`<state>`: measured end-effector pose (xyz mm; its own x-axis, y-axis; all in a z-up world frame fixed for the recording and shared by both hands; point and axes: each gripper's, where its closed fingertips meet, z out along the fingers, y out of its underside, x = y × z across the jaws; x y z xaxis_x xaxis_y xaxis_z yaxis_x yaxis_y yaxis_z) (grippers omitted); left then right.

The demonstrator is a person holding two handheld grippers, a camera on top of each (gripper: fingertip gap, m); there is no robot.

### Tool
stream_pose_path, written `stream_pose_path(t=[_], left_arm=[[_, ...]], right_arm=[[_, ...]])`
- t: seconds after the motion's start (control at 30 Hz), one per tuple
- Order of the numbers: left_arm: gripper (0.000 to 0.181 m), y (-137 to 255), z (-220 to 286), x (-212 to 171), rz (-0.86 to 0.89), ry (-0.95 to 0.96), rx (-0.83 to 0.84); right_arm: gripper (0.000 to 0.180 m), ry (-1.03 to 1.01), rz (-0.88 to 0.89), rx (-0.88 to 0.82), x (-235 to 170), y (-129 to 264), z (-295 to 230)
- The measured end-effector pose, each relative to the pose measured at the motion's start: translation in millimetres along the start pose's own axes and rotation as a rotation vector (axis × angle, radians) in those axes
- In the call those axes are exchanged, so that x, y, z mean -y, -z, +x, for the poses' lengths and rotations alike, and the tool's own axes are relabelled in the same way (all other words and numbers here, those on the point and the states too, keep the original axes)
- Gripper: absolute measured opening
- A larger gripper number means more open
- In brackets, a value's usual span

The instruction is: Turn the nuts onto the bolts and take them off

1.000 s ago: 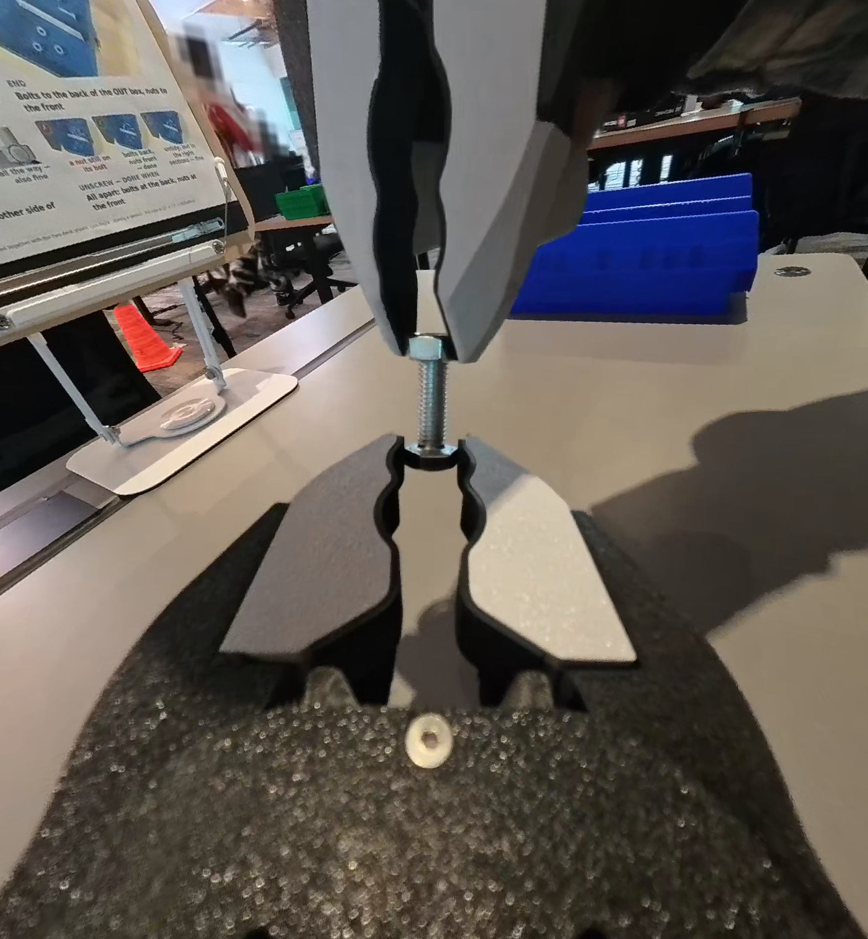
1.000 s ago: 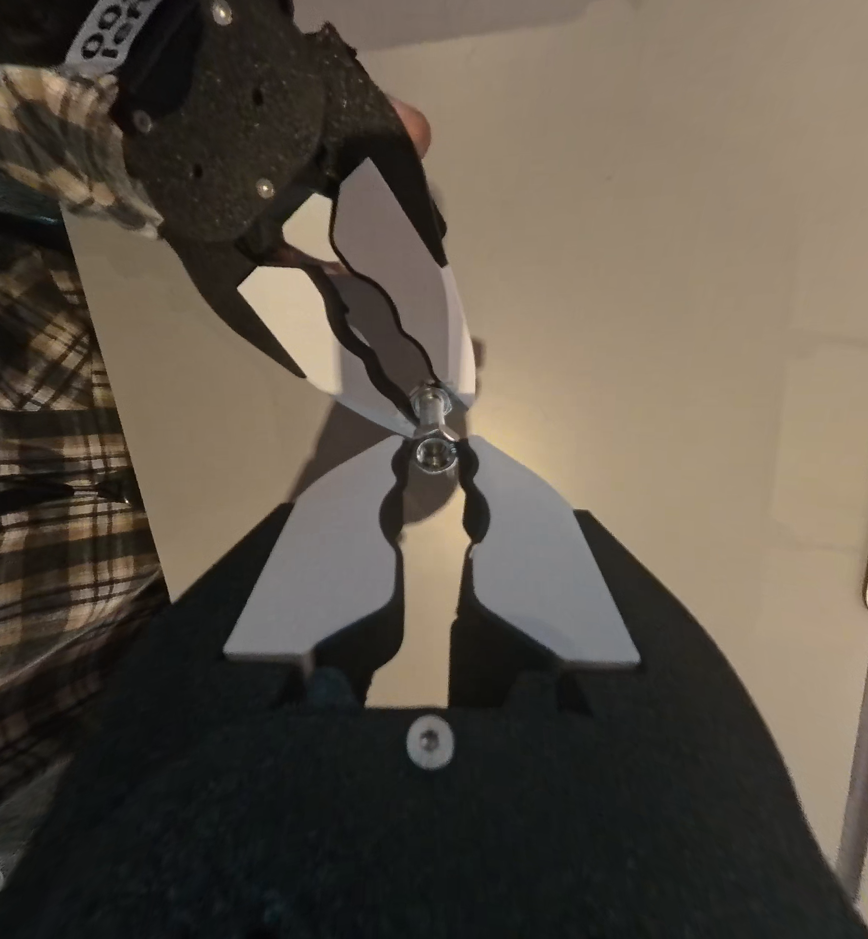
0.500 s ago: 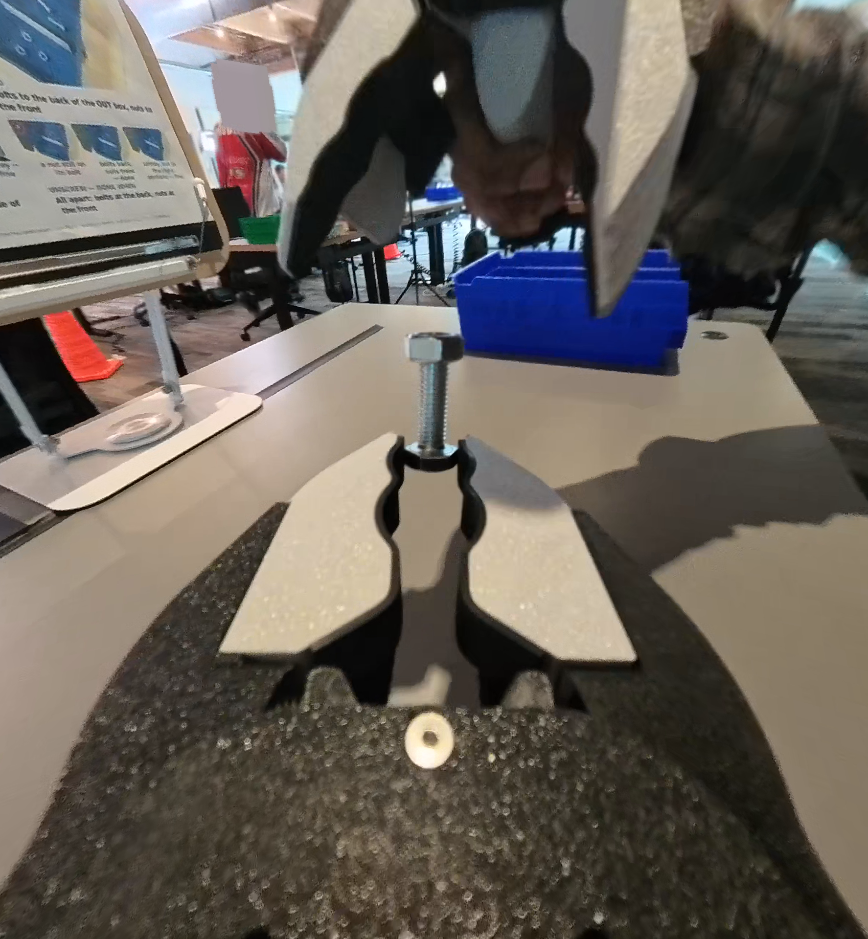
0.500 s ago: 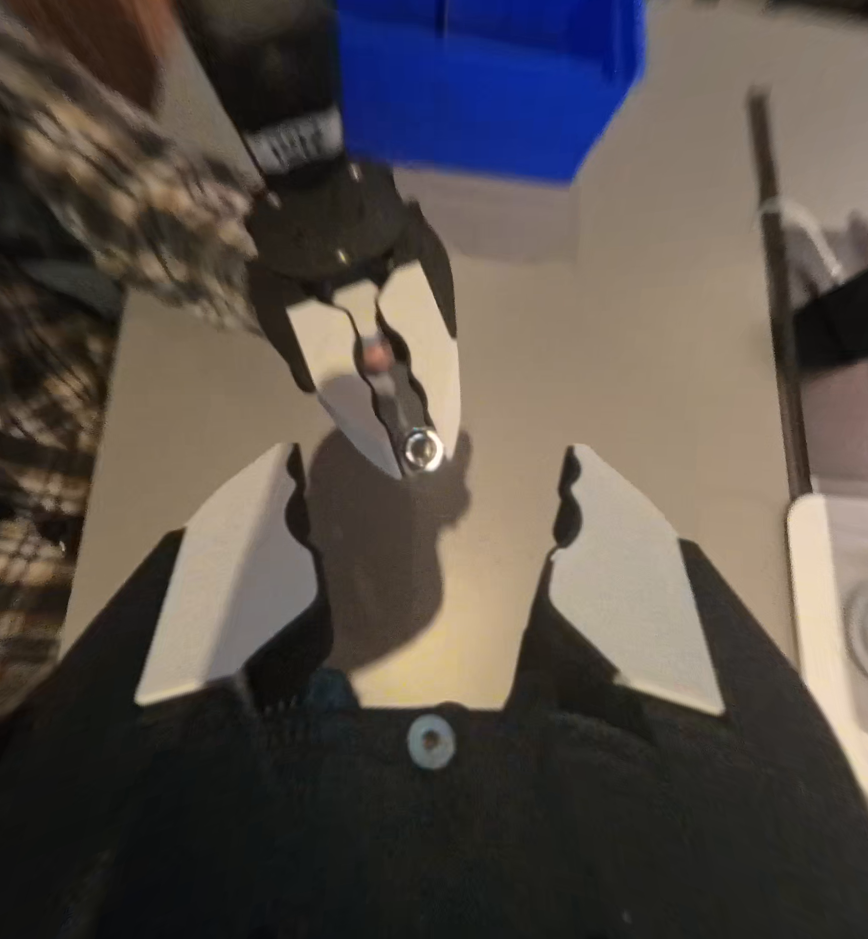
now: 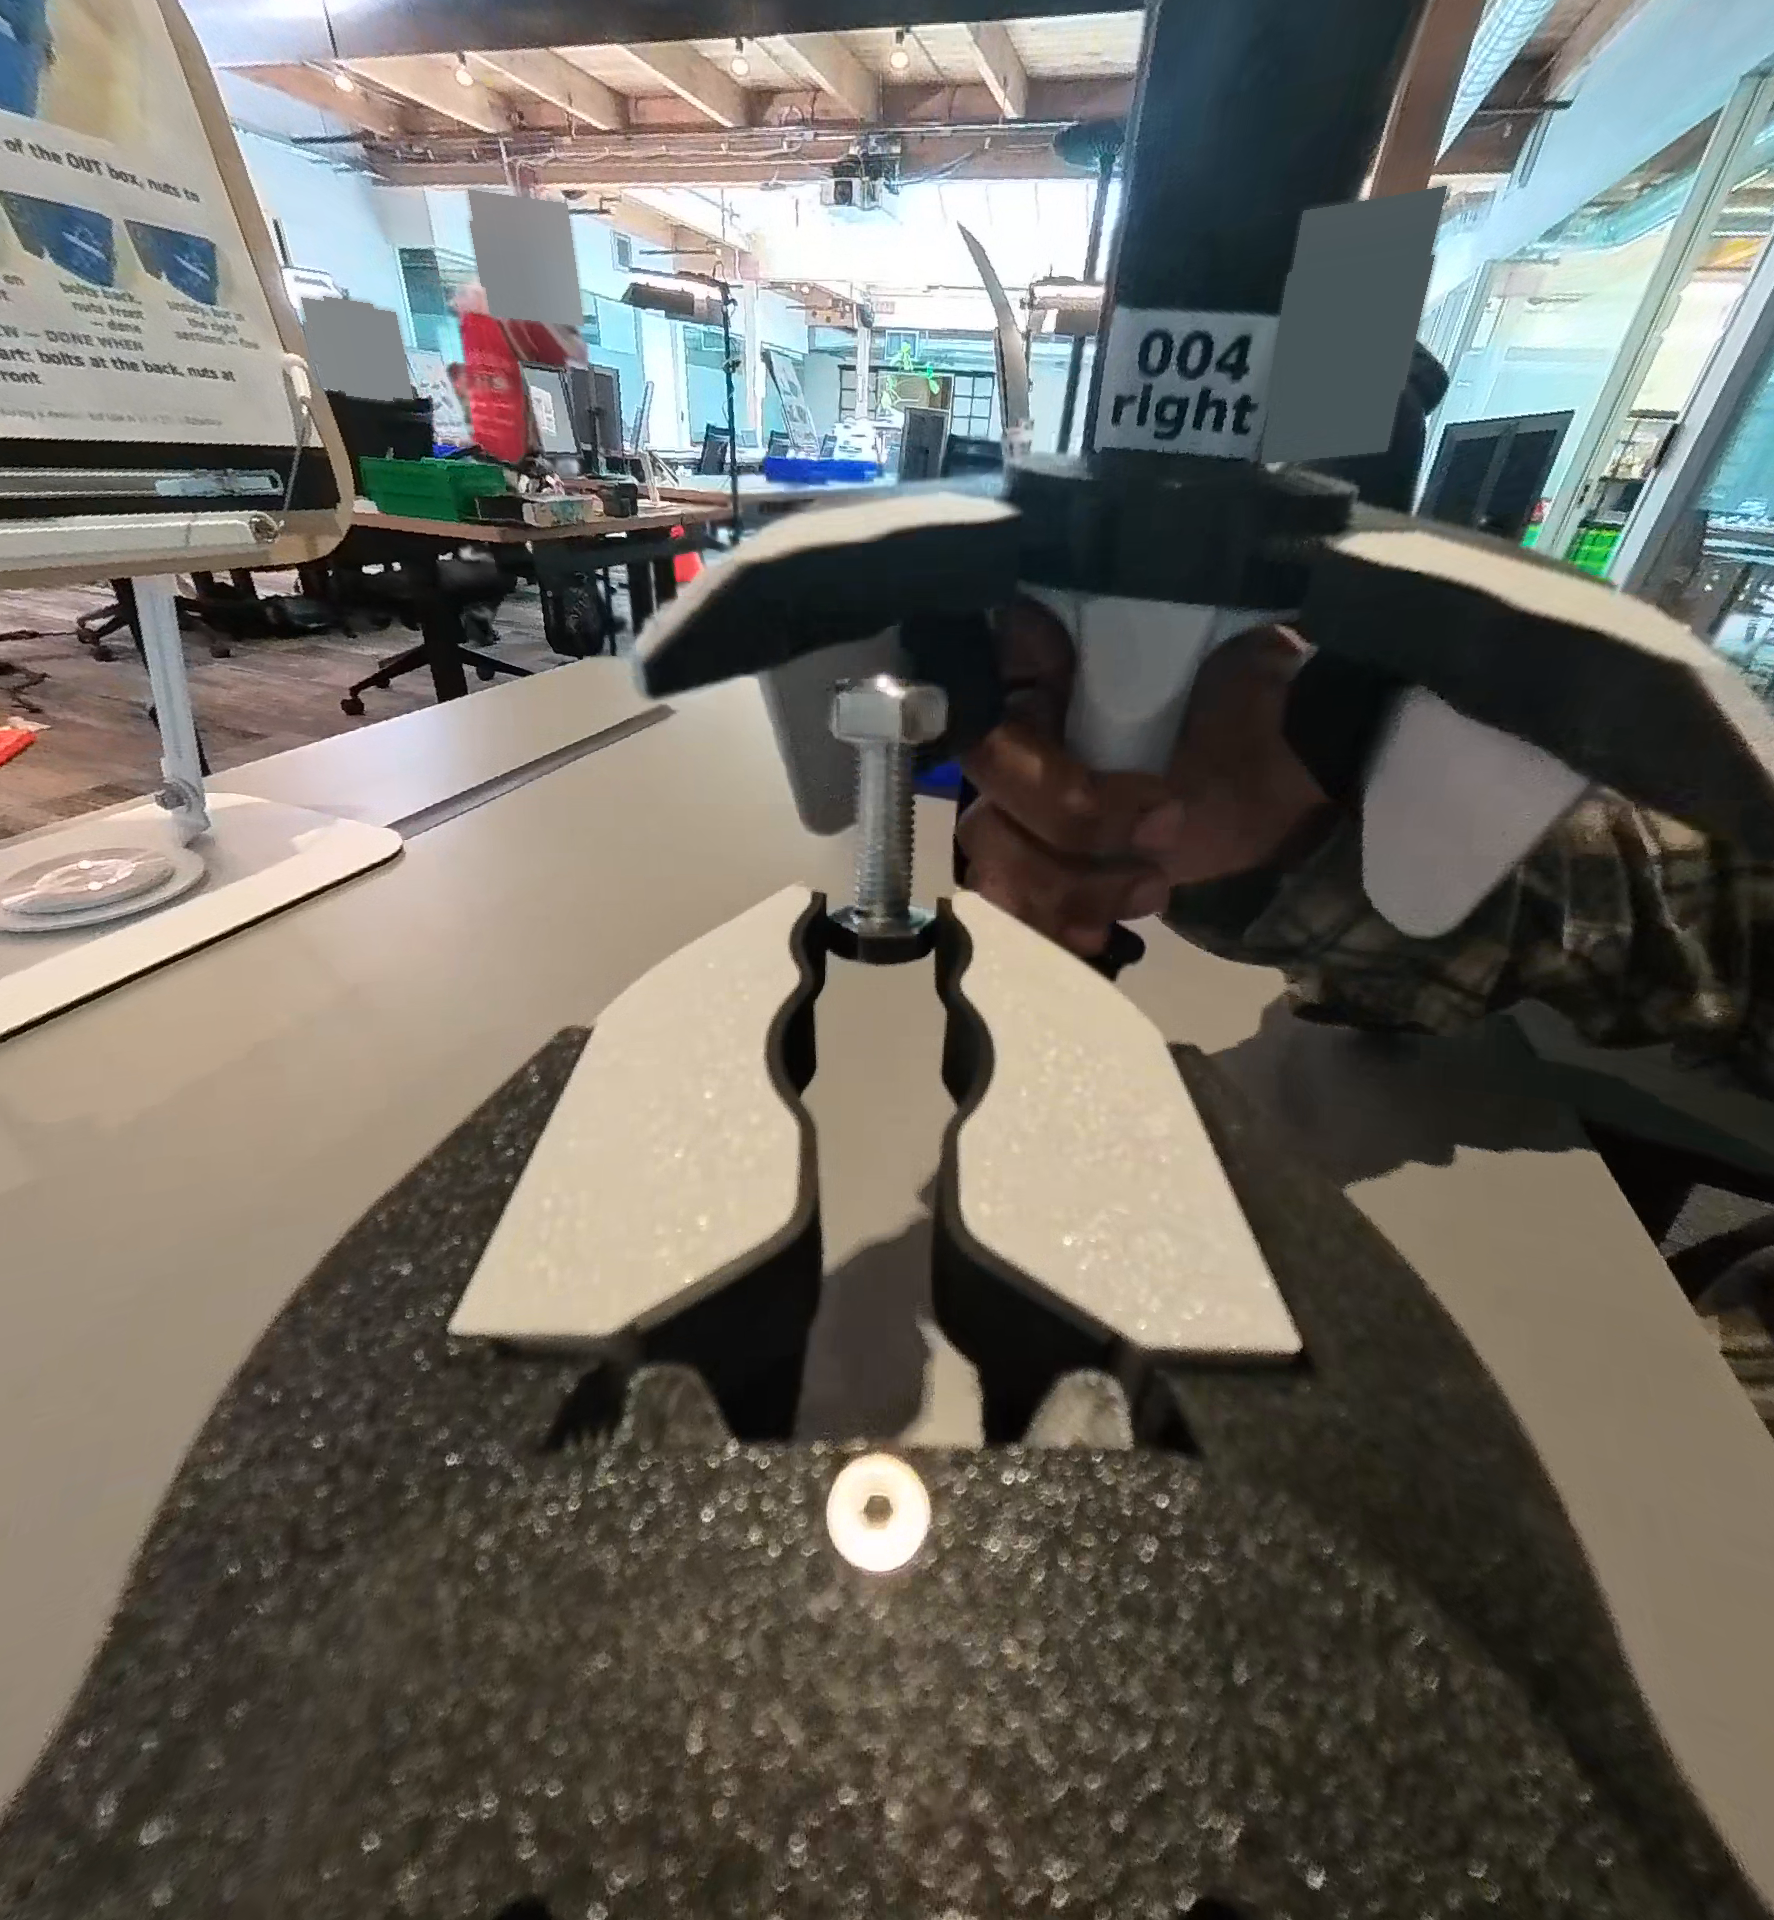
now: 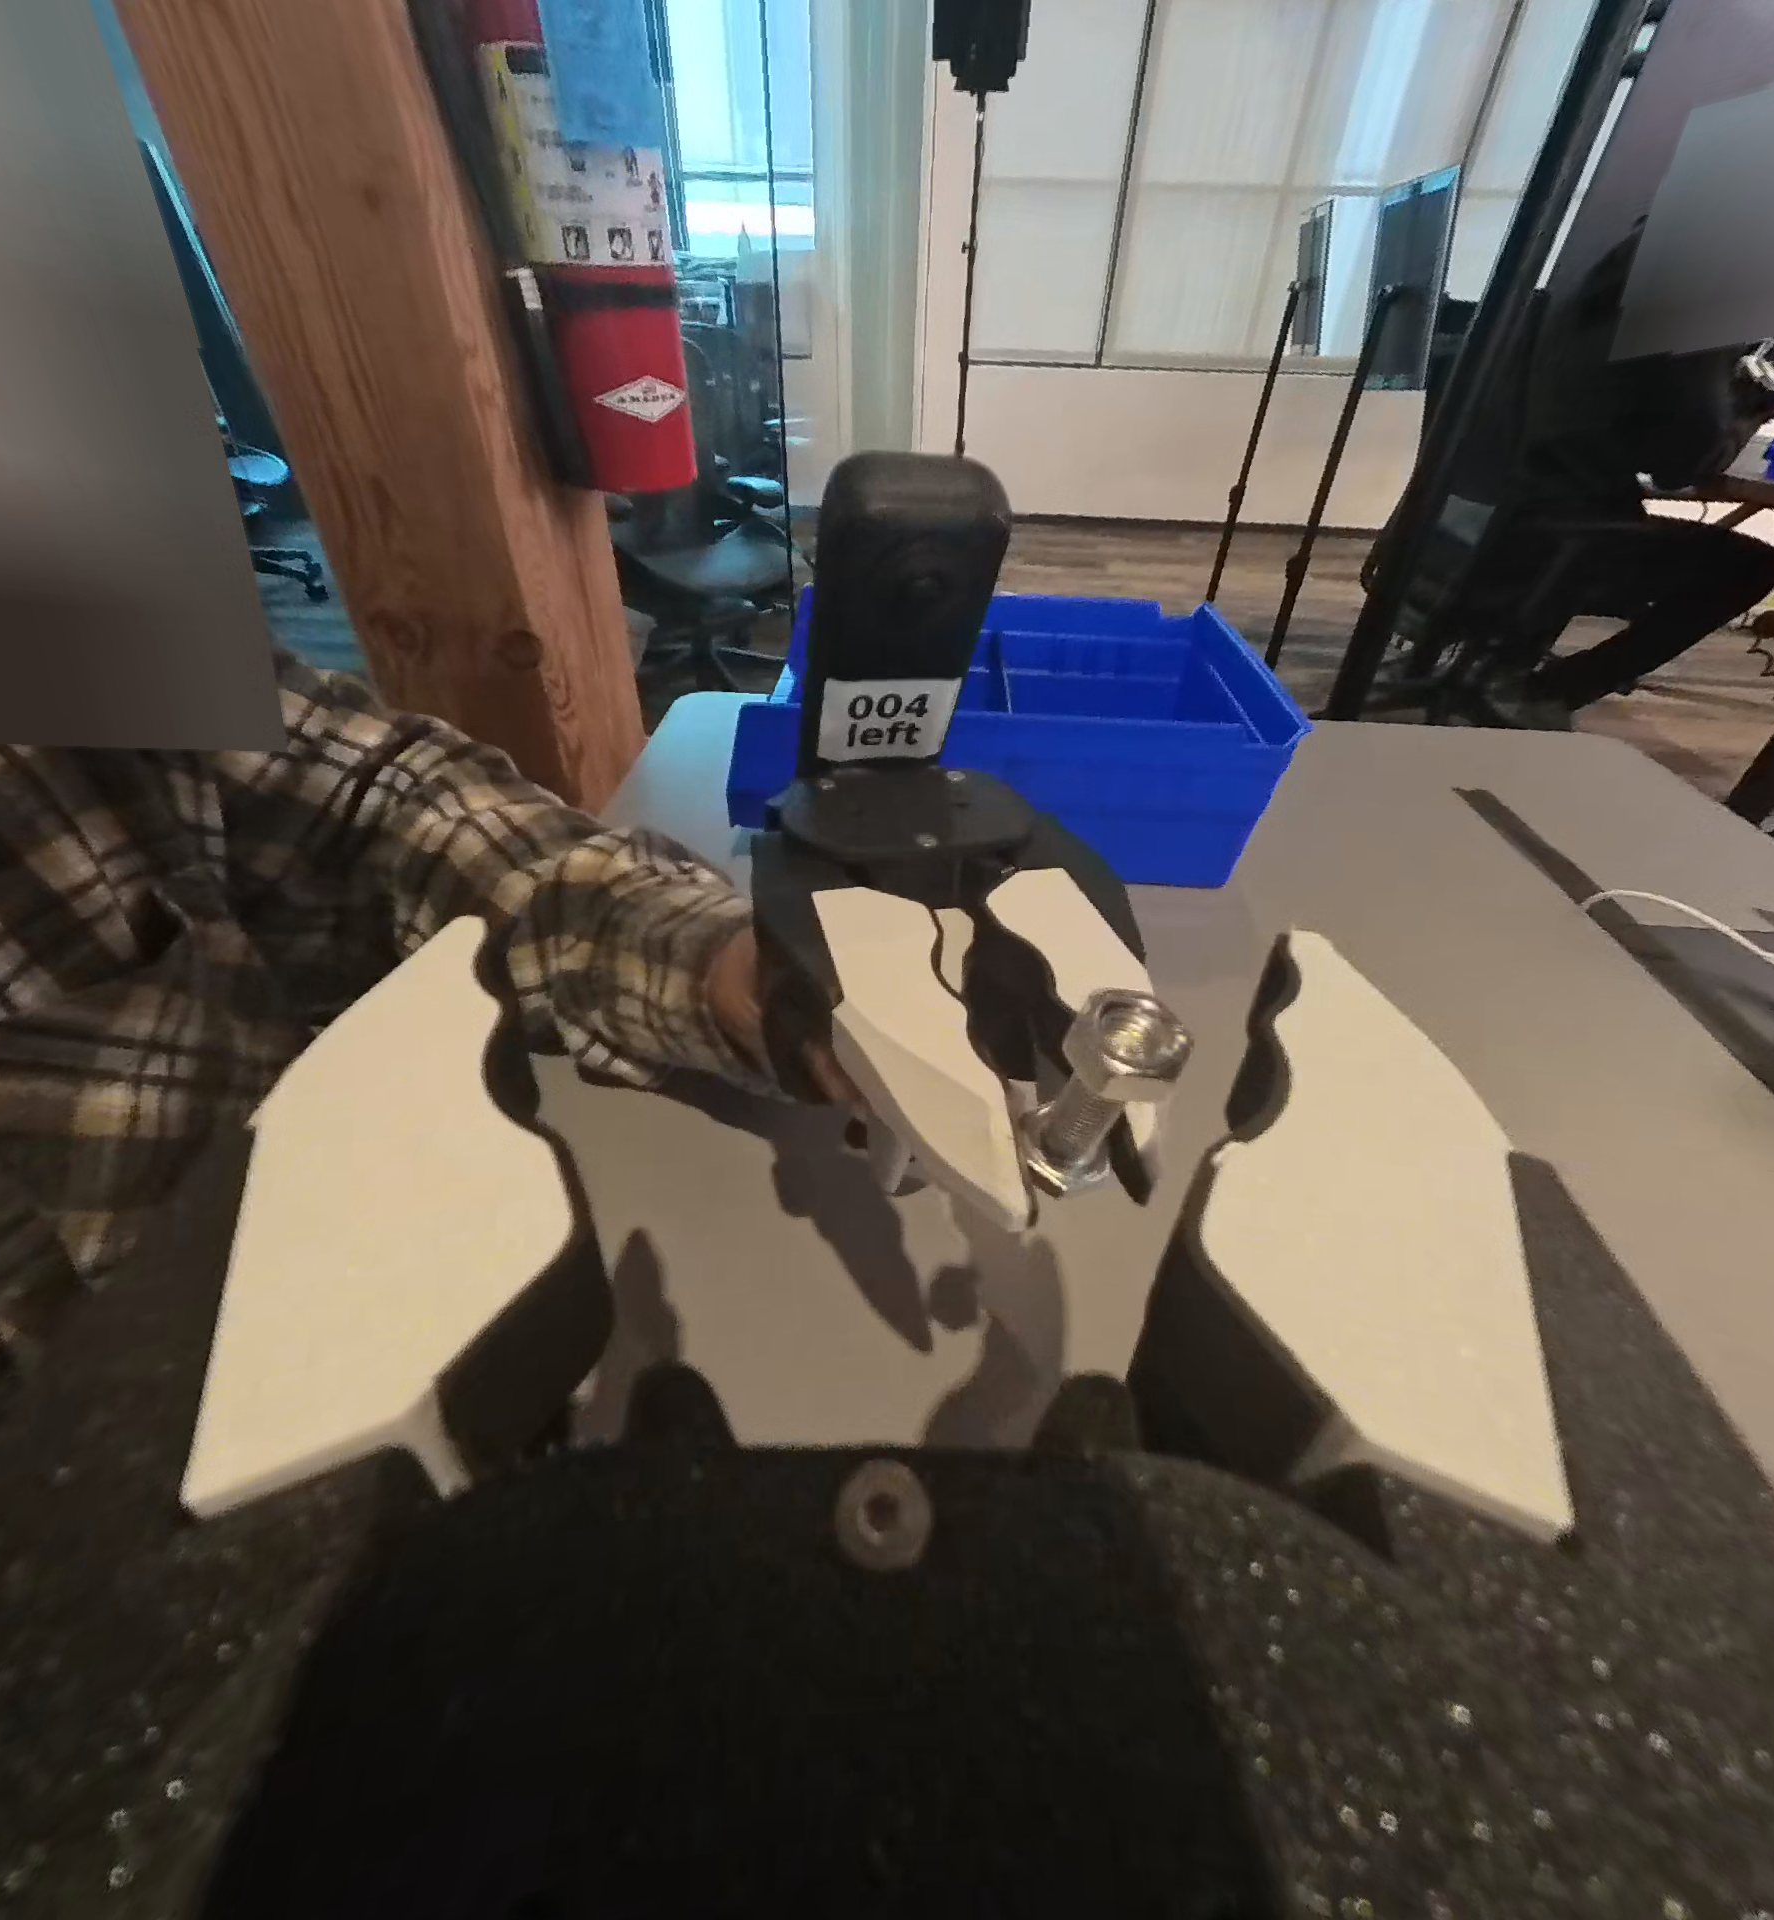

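Note:
A silver bolt stands head up with a nut at its lower end. My left gripper is shut on the nut and holds the bolt above the grey table. My right gripper is open wide behind the bolt and faces the left one; its fingers touch nothing. In the right wrist view the right gripper is open and empty. Ahead of it the left gripper pinches the nut, and the bolt leans toward the camera between the open fingers.
A blue bin with dividers stands at the table's far end. An instruction sheet on a white stand is at the left. A person's plaid sleeve reaches in from the left. A white cable lies at the right edge. Spacing between my two grippers at the tips: around 6 cm.
My right gripper let go of the bolt head, opened wide, drew back and swung from above down to face the left gripper. The left gripper still holds the nut.

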<state>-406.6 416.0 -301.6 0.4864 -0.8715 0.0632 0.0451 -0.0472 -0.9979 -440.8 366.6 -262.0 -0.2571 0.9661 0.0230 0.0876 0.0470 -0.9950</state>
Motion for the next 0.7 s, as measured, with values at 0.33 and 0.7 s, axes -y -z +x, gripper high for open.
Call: stream_pose_path(t=[0.33,0.7], left_arm=[[0.019,2.2,-4.5,0.9,0.010,0.015,0.015],[0.019,4.0,-8.7,1.7,0.010,0.020,0.034]], right_arm=[[0.130,-0.025,0.017,0.004,-6.3,-2.8,-3.6],[0.127,-0.006,-0.018,-0.029,-10.9,4.7,-2.0]])
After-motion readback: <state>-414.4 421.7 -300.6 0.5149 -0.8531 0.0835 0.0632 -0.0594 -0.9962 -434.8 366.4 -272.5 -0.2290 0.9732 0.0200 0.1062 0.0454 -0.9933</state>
